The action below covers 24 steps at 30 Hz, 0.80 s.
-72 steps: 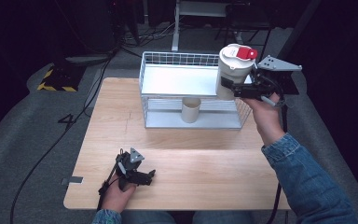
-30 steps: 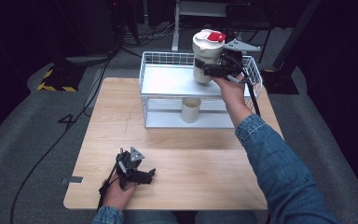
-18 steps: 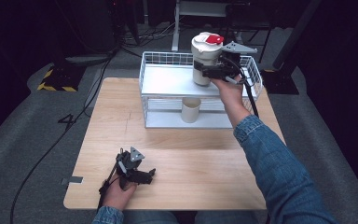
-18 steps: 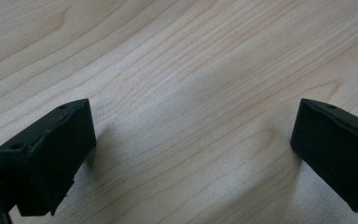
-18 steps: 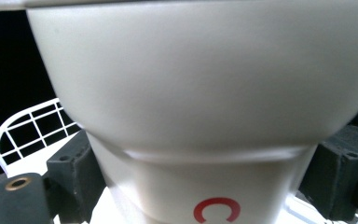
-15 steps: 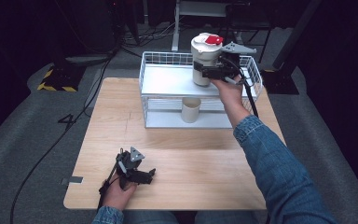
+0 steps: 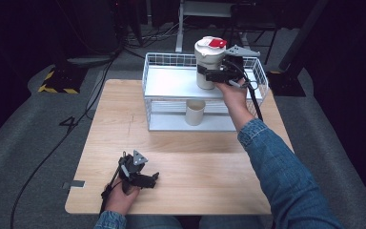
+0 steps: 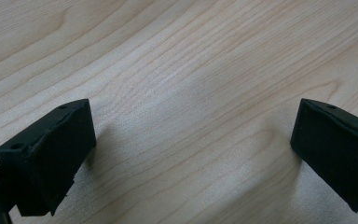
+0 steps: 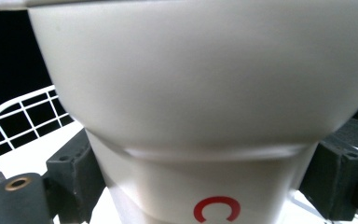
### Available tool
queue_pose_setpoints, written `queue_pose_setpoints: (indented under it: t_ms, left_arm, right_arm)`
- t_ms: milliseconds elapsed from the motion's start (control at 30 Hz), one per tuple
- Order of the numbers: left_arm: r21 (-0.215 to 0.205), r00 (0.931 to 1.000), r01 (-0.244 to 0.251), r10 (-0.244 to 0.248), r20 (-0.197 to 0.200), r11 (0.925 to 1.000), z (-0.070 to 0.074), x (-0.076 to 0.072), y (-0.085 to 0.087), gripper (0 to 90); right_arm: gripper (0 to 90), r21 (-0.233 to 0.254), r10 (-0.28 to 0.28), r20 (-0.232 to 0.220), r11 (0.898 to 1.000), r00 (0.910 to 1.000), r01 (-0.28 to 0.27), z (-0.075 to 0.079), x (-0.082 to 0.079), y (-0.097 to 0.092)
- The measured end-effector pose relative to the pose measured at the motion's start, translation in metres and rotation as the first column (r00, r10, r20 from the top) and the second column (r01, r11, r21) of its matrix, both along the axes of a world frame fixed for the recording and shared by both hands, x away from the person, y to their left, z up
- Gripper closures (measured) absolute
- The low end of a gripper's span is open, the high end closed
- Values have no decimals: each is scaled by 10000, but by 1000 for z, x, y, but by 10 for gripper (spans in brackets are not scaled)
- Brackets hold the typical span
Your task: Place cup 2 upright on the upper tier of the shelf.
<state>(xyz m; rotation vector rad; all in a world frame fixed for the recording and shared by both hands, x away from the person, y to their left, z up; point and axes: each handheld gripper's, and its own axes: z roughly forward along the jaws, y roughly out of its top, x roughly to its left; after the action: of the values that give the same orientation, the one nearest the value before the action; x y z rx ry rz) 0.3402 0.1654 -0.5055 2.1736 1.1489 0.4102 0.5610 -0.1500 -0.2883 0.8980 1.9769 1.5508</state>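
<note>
Placing cup (image 7: 209, 62) on rack (image 7: 171, 83) top shelf: right gripper (image 7: 215, 75) clamps it upright, base at or just above shelf. Release left. Left gripper (image 7: 145, 177) idle, jaws spread, on table (image 7: 209, 167). Second cup (image 7: 195, 112) on lower shelf.

We see blue denim sleeves (image 7: 286, 176) on both forearms. Each black gripper, the left gripper (image 7: 153, 177) at seven o'clock and the right gripper (image 7: 206, 75) at one o'clock, carries a grey three-cornered plate and trails a black cable. A brass-coloured screw socket (image 9: 18, 183) sits beside the right gripper's blocky black jaws.
</note>
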Motion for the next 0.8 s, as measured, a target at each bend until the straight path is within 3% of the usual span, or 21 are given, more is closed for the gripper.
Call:
queue_pose_setpoints:
  t_ms: [800]
  left_arm:
    - [-2, 10000, -10, 10, -18, 10000, 0, 0, 0, 5]
  right_arm:
    - [134, -60, 68, 43, 10000, 10000, -68, -3, -4, -6]
